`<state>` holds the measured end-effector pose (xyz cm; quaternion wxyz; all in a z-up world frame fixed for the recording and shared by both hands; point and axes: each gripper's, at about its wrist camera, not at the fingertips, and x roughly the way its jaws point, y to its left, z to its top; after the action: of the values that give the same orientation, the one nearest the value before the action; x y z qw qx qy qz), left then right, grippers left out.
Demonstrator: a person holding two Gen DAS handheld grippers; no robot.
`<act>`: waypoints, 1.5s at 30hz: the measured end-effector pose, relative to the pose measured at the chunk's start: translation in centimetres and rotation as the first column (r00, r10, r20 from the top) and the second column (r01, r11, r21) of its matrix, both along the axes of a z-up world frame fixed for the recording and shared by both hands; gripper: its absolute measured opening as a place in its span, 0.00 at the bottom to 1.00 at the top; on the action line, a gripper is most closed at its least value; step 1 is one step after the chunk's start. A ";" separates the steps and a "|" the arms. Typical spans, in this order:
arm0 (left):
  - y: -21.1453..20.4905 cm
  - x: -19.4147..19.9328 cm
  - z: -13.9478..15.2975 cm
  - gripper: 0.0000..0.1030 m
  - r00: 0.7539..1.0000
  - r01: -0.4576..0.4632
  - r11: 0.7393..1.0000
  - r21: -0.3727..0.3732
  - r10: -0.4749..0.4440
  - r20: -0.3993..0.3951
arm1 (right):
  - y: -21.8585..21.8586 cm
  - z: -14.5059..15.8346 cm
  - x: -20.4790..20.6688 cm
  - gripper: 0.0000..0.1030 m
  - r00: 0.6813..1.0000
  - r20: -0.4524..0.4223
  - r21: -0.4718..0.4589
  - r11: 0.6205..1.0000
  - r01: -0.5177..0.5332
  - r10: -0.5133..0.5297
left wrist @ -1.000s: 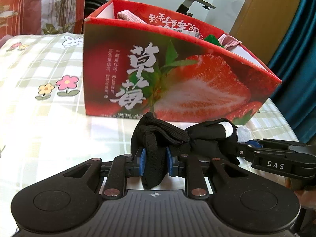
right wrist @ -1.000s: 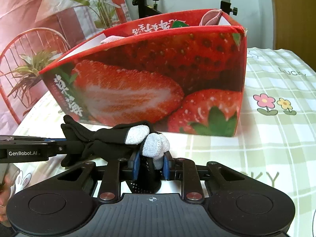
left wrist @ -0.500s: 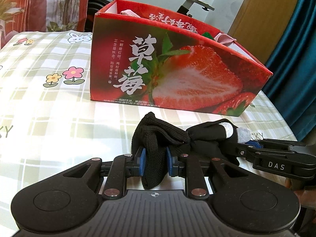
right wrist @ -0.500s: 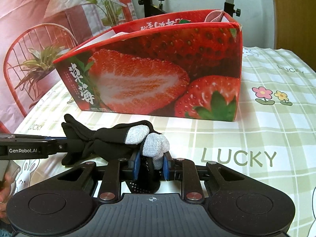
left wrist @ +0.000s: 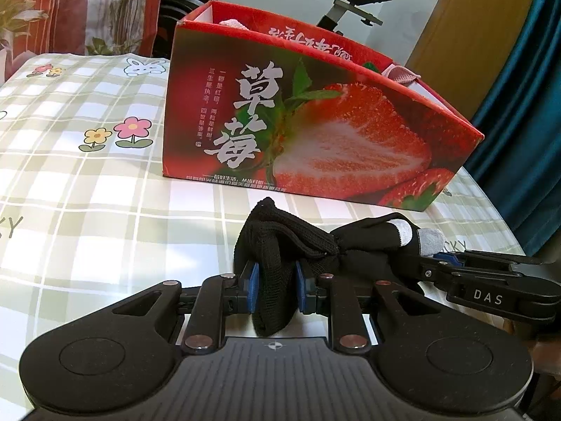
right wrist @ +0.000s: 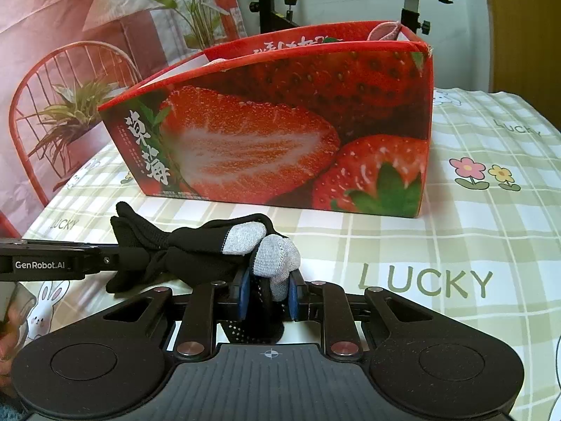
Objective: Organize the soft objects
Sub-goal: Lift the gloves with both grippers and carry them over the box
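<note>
my left gripper pinches the black glove's cuff, my right gripper pinches its grey fingertips, so it stretches sideways between us, the strawberry box straight ahead.

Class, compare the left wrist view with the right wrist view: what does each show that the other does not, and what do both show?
Left wrist only: teal curtain, DAS label on the other gripper. Right wrist only: red chair, potted plant, the word LUCKY in full. Both: strawberry box, black gloves clamped at opposite ends by the left gripper and right gripper, checked tablecloth.
</note>
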<state>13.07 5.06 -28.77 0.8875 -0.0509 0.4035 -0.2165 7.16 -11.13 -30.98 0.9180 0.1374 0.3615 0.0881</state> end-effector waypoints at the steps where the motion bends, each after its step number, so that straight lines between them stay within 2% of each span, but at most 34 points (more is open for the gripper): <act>1: 0.0 0.0 0.1 0.18 1.000 0.000 1.000 0.001 0.000 0.004 | 0.0 0.1 0.0 0.18 1.000 0.006 0.002 1.000 0.000 0.000; 4: 0.1 -0.2 0.7 0.12 1.000 -0.006 1.000 0.006 0.006 0.022 | 0.1 0.7 -0.2 0.17 0.999 0.032 0.003 1.000 0.001 -0.001; 15: 0.0 -1.6 3.8 0.11 0.994 -0.006 1.000 -0.006 0.006 0.109 | -0.2 3.5 -1.5 0.17 0.993 0.119 0.008 1.000 0.012 -0.013; 26: -1.0 -2.4 8.8 0.11 0.975 0.001 1.000 -0.002 -0.001 0.224 | -0.5 8.3 -2.3 0.17 0.972 0.232 -0.001 1.000 0.023 -0.022; 34: -1.7 -1.2 12.1 0.11 0.961 0.006 1.000 -0.003 -0.005 0.277 | -1.4 12.0 -1.0 0.17 0.956 0.292 -0.010 0.999 0.034 -0.030; 45: -2.7 1.8 13.3 0.11 0.958 0.014 1.000 0.003 -0.014 0.288 | -2.9 13.3 2.7 0.17 0.956 0.291 -0.003 0.999 0.048 -0.045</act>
<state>14.90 2.40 -15.47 0.9353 -0.0157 0.2705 -0.2276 9.83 -14.00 -17.63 0.9637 0.1268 0.2197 0.0838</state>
